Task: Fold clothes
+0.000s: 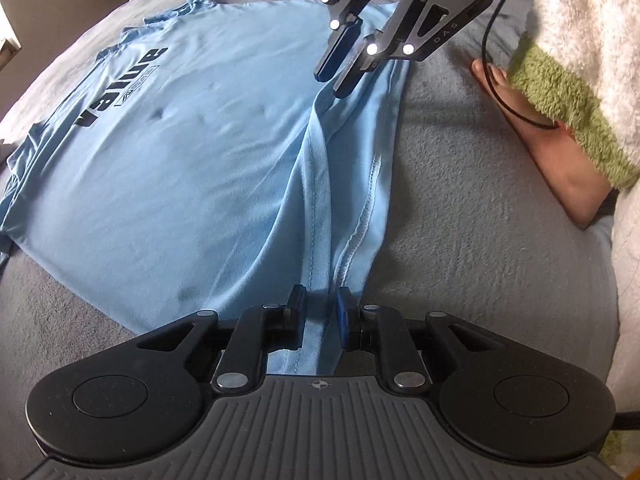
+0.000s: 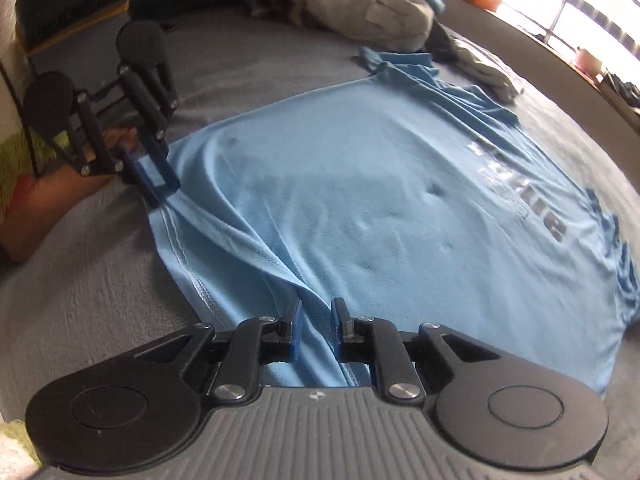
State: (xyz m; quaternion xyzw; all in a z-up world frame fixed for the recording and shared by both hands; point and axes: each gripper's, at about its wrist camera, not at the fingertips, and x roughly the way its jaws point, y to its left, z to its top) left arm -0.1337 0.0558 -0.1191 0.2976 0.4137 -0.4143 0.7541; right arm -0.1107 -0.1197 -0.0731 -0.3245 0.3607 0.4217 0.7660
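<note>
A light blue T-shirt (image 1: 180,152) with dark lettering lies spread on a grey bed cover (image 1: 460,200); it also shows in the right wrist view (image 2: 380,200). My left gripper (image 1: 320,300) is shut on a ridge of the shirt's hem at one corner; it also appears in the right wrist view (image 2: 154,184). My right gripper (image 2: 316,312) is shut on the hem fold at the other corner, and shows in the left wrist view (image 1: 340,76). The hem between them is pulled into a raised fold.
A bare foot (image 1: 532,136) under a green and white fleece (image 1: 572,92) rests on the bed beside the hem. A grey pile of clothes (image 2: 372,4) lies beyond the shirt's collar. A window ledge (image 2: 580,60) runs along the far right.
</note>
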